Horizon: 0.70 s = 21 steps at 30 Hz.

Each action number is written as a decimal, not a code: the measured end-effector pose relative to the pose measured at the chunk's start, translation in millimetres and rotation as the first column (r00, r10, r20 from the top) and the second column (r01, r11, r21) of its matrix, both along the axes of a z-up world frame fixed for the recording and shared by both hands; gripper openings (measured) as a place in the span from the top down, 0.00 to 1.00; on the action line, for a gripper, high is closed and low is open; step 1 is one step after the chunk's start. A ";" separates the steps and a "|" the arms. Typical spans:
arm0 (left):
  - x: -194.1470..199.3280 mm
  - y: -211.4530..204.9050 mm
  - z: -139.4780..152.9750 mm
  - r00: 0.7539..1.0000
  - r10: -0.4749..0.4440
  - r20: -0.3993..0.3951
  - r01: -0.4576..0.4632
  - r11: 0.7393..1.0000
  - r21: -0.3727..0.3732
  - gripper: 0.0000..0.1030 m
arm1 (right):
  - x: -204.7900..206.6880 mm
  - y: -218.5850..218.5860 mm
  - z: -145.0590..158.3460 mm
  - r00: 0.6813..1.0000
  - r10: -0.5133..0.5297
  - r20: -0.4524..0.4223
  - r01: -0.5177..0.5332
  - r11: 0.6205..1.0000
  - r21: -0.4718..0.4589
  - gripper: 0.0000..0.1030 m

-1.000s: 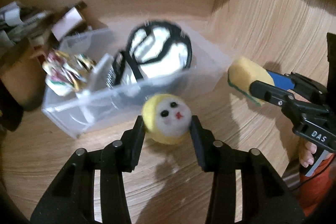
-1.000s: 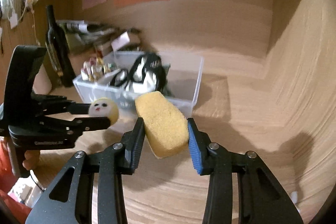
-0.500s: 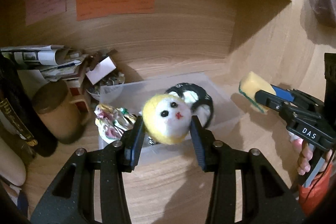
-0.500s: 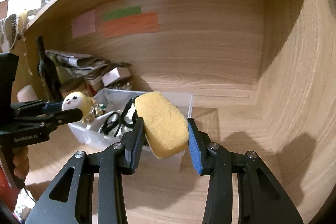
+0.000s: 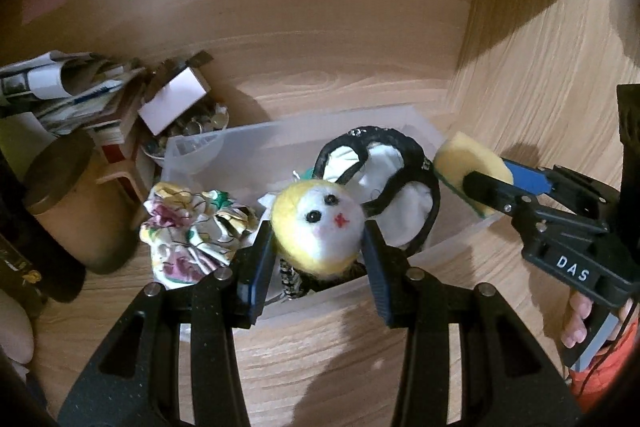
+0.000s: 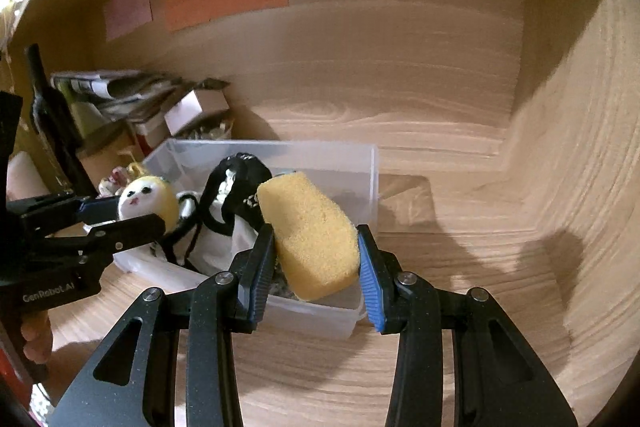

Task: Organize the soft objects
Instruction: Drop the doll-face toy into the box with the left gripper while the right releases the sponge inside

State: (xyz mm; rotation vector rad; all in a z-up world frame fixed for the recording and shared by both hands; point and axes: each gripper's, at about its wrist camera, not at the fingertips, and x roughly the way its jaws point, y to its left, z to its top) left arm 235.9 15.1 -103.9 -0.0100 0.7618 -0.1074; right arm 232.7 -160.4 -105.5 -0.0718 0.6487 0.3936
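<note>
We see the left gripper [image 5: 318,245] clamped on a yellow plush head [image 5: 318,227], held above the near-left part of the clear plastic bin [image 6: 368,163] on the wooden shelf [image 6: 460,255]. The right gripper [image 6: 316,255] is closed around a yellow sponge [image 6: 310,239], over the bin's near-right corner. A black-and-white fabric item [image 5: 394,195] and floral cloth [image 5: 188,227] lie inside.

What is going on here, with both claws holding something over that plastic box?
A person is sorting soft things into a clear plastic bin. The left claw grips a round yellow-and-white plush face toy, held above the bin's near edge. The right claw grips a yellow sponge over the bin's right end. A black-and-white fabric item and a floral cloth already lie inside.
</note>
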 end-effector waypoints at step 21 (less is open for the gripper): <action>-34.8 5.9 22.4 0.996 0.001 0.084 -0.001 1.000 0.003 0.41 | -20.3 4.9 11.1 0.999 0.042 0.025 -0.041 0.998 -0.037 0.46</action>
